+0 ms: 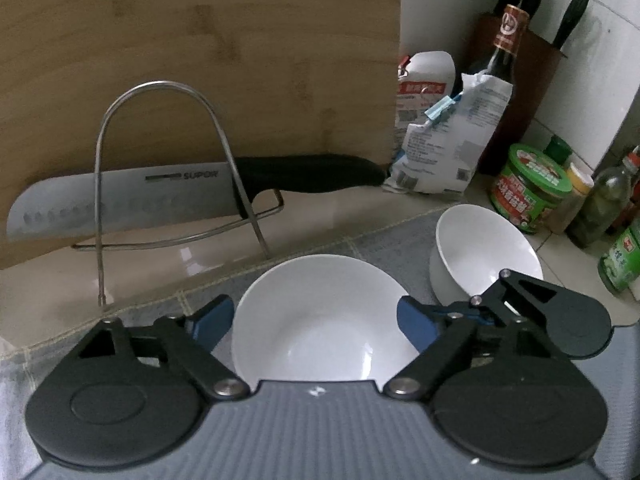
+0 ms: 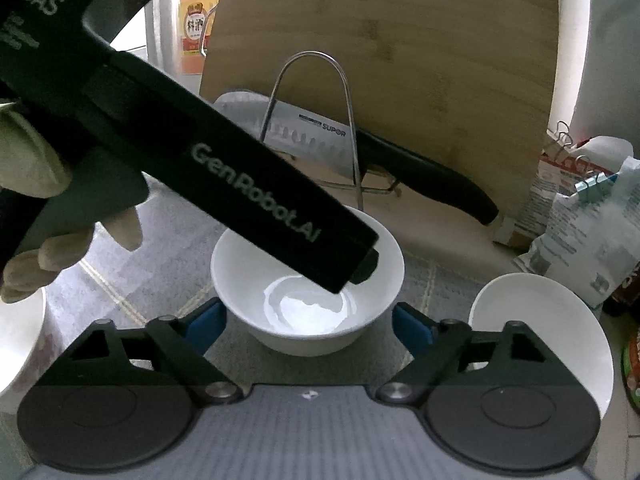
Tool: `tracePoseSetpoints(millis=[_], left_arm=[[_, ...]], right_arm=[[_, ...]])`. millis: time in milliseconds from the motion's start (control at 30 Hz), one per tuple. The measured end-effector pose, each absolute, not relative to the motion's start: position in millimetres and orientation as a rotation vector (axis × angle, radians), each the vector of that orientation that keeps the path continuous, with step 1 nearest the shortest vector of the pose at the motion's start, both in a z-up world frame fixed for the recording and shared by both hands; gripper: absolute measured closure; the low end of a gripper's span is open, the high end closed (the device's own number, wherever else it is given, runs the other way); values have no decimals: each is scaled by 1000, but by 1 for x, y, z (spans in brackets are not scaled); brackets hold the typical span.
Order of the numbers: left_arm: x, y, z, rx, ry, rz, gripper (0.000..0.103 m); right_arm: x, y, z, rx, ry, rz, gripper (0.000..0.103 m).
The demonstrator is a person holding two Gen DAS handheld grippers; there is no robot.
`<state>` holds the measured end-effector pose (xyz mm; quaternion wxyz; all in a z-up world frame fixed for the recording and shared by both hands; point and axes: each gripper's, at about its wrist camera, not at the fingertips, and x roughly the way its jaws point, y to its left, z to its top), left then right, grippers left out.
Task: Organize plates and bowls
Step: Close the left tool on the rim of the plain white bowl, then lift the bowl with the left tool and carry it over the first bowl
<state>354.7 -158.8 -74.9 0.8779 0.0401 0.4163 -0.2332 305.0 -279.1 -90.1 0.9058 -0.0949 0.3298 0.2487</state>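
Left hand-held gripper (image 1: 316,322) with blue pads closed against both sides of the middle white bowl (image 1: 320,320) for lifting it, right hand-held gripper (image 2: 308,322) apart behind the same bowl, second bowl (image 1: 486,256) waiting just right of it.

Knife (image 1: 160,196) against cutting board (image 1: 200,60)

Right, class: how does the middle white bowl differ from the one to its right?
The middle bowl sits under the left gripper; the right bowl stands clear of it. The middle bowl is on the grey mat; the right bowl is by the green-lidded tub. Both are white, upright, empty.
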Motion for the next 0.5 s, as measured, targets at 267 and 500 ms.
tracePoseSetpoints(millis=[267,500], left_arm=[[359,-160,-80,101,884,-491,16],[361,-161,-83,107,893,-499,20]], right_arm=[[309,-280,-91,-202,677,520,13],[309,-279,-90,-203,676,521,13]])
